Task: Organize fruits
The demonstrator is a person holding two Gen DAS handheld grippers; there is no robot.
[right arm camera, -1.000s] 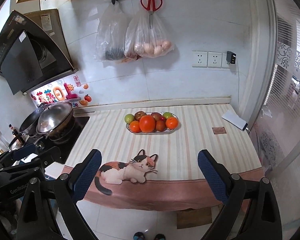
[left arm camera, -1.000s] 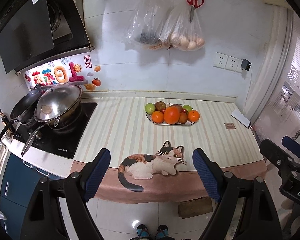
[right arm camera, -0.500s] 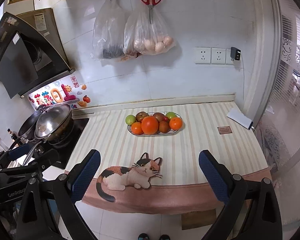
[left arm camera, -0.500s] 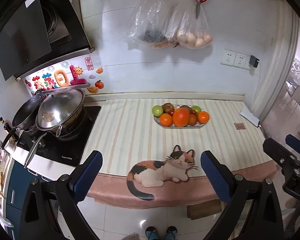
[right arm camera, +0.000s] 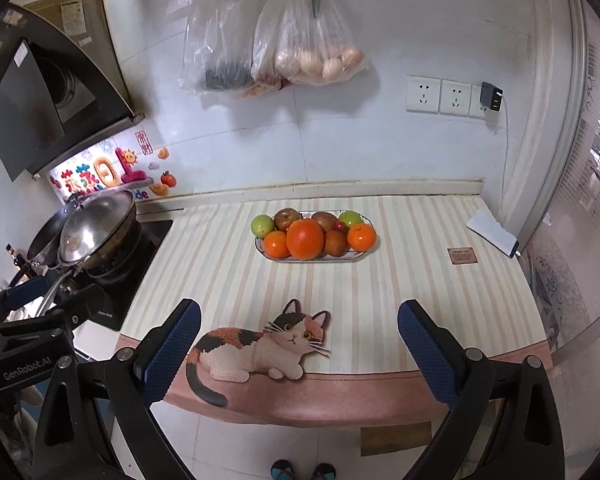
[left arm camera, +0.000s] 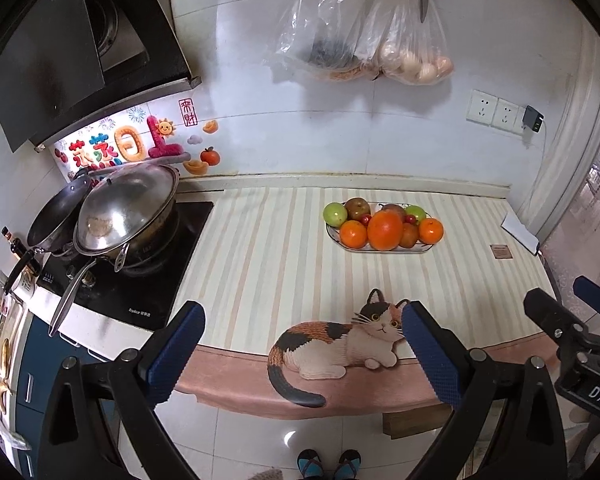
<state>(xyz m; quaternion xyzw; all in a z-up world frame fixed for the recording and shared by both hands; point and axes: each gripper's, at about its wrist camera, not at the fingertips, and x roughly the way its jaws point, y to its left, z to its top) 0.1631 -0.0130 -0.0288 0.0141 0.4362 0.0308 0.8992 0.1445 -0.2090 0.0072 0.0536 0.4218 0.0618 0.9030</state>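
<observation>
Striped counter mat [right arm camera: 220, 280], fruit plate [right arm camera: 260, 249] centre frame. Big orange [right arm camera: 305, 239] looks firm, smooth, rolls easily; I'd pinch its sides. Left gripper [left arm camera: 300, 354] & right gripper [right arm camera: 299, 350] both spread wide, empty.

Bright, even indoor light, soft shadows under the hanging bags [left arm camera: 364, 40], strong fisheye bending at edges.

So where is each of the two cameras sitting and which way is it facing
Left wrist: on the left gripper, facing the counter and wall; its open fingers, the right gripper and the person's feet show.
Right wrist: on the right gripper, facing likewise; its open fingers and the left gripper show.
Shared: fruit plate, cat picture, wok.
</observation>
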